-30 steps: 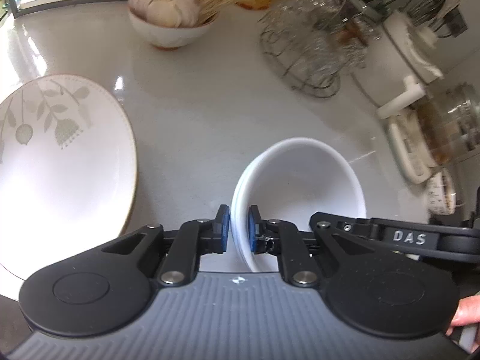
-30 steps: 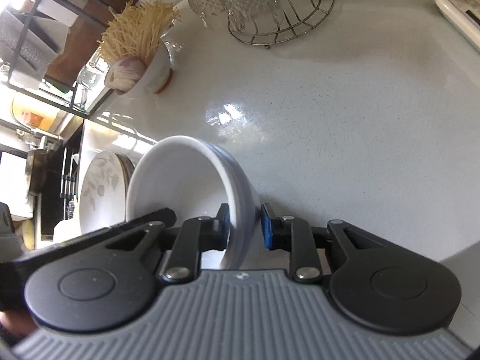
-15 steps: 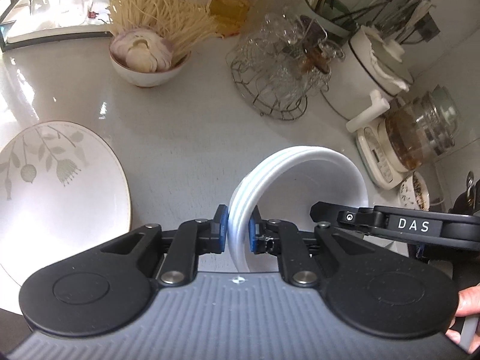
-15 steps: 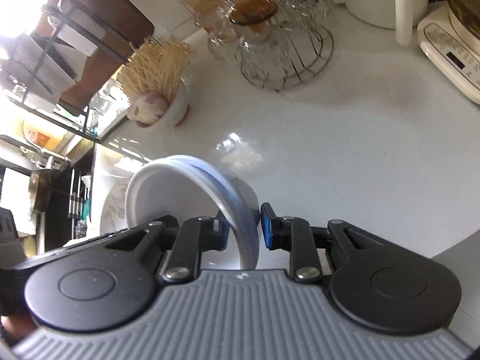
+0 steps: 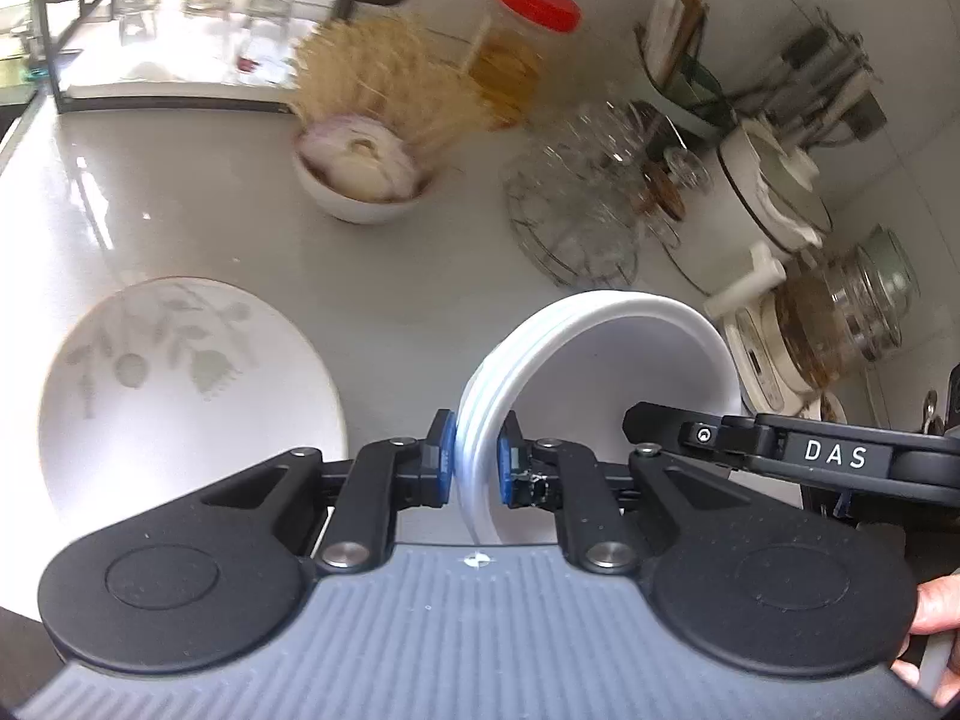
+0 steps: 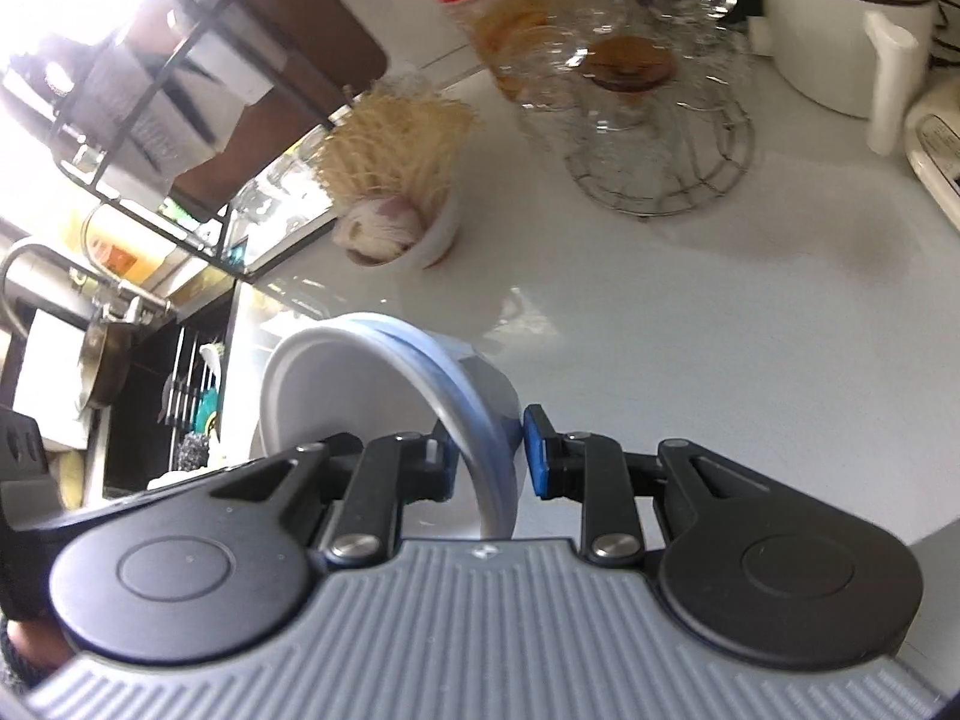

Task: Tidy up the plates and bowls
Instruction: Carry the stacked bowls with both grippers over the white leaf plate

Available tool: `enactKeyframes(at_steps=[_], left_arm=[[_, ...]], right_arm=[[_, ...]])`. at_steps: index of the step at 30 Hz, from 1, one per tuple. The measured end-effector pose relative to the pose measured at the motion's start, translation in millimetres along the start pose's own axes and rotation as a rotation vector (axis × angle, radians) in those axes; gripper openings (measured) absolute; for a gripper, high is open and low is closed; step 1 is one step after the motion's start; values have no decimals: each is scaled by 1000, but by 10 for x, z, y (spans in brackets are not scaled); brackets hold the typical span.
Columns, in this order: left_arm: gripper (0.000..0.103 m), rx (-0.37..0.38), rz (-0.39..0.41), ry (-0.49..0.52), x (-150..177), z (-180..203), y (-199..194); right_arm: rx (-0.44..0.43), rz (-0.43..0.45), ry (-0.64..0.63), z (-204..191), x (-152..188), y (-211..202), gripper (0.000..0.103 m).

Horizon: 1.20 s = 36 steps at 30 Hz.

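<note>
Now that the stack of white bowls (image 5: 600, 372) has been lifted off the bench (image 5: 390, 276), left gripper (image 5: 473, 465) and right gripper (image 6: 486, 459) jaws pinching opposite rims, it's probably heading elsewhere, patterned plate (image 5: 180, 384) left behind.

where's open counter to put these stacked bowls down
Bare counter lies between the floral plate, the garlic bowl and the wire glass rack. A wider bare stretch runs in front of that rack, toward the right gripper. The back wall is crowded: red-lid jar, white pot, kettle.
</note>
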<state>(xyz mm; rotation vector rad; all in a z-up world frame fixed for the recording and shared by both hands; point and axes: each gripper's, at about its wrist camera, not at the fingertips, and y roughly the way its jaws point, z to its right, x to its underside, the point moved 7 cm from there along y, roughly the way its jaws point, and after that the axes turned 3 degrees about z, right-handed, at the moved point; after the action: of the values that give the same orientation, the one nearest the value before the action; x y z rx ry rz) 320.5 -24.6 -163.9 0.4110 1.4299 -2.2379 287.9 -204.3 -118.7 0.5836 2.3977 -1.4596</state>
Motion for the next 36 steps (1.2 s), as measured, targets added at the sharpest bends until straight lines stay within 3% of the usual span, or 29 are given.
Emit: enactKeyframes(at_steps=[16,28,36], left_arm=[[15,-81,98,-201,17,-997,-489],[15,-109,21,-261,150,-1650,-232],[15,-96,-34,-232,182,-1804,26]], right_arm=[[-86,-70,-172,-905,128,518,27],[-58,-140,-195,-1092,408,1097,27],[-4,-121,-121,-1041,560,1264,27]])
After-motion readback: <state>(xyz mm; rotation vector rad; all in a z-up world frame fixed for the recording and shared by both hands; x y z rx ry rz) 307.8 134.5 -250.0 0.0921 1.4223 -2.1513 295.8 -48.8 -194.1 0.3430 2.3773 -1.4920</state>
